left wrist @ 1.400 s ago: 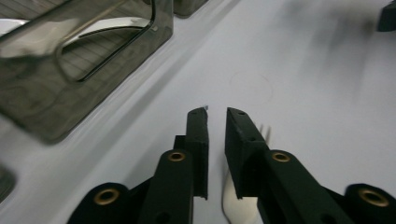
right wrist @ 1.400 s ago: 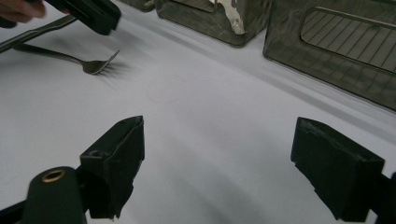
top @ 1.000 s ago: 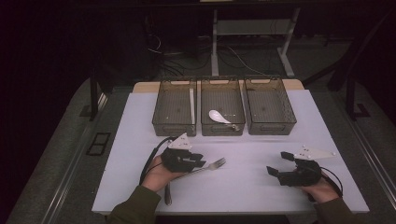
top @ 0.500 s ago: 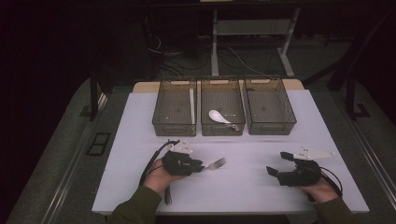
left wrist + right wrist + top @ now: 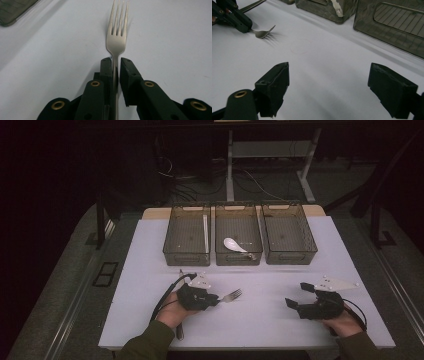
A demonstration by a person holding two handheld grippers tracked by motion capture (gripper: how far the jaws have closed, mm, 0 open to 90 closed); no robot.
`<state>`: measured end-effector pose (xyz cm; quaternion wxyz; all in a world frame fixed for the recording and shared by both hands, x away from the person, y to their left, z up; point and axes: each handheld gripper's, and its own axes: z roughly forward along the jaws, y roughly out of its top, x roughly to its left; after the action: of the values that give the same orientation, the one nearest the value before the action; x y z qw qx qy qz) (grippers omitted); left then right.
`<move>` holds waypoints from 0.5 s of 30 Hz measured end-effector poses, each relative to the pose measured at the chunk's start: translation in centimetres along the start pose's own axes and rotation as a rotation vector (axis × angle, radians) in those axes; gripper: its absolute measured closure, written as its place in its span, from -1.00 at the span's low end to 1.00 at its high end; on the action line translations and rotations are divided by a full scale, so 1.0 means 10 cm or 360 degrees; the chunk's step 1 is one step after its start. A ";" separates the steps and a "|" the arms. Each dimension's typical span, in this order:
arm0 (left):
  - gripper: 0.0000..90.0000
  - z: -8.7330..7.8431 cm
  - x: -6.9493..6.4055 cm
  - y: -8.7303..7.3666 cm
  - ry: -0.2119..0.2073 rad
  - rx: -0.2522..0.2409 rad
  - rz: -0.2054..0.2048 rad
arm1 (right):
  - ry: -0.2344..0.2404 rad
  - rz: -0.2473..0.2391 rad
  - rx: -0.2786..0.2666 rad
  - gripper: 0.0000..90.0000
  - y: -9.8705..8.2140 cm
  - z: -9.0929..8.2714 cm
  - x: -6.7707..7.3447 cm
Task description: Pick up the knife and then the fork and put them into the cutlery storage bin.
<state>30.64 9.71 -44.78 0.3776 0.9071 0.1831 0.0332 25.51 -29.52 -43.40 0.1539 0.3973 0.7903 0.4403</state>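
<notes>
A silver fork [image 5: 231,295] lies on the white table [image 5: 150,270], tines pointing right. My left gripper [image 5: 216,299] sits low over its handle. In the left gripper view the fork [image 5: 117,42] runs out between the jaws of the left gripper [image 5: 115,61]. They have just been closing on it; the left pad touches the handle and a thin gap shows at the right pad. My right gripper [image 5: 298,295] rests at the front right, and in its own view the right gripper [image 5: 329,75] stands wide open with nothing between its jaws. That view has the fork [image 5: 263,32] and the left gripper [image 5: 242,23] at the top left.
Three dark see-through bins stand in a row at the back: the left bin [image 5: 186,242] holds a long thin utensil, the middle bin [image 5: 250,227] a white spoon [image 5: 234,244], and the right bin [image 5: 289,240] has nothing visible in it. Bare white table lies between the two grippers.
My left hand has settled slightly toward the near edge over the fork's handle. The fork and the right gripper have stayed where they were.
</notes>
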 end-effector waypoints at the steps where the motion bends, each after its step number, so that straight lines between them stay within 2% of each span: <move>1: 0.78 0.00 -0.01 0.00 0.0016 0.0009 0.0023 | 0.0000 -0.0001 0.0000 -0.62 0.00 0.00 0.00; 7: 0.86 0.00 -0.03 0.01 0.0029 0.0019 0.0068 | 0.0000 -0.0001 0.0001 -0.62 0.00 0.00 0.00; 15: 0.88 0.00 -0.06 0.05 0.0067 0.0036 0.0073 | -0.0001 -0.0005 -0.0002 -0.62 0.00 0.00 0.00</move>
<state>30.23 9.15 -44.36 0.3626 0.9143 0.1705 0.0589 25.51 -29.53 -43.37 0.1551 0.3963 0.7905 0.4405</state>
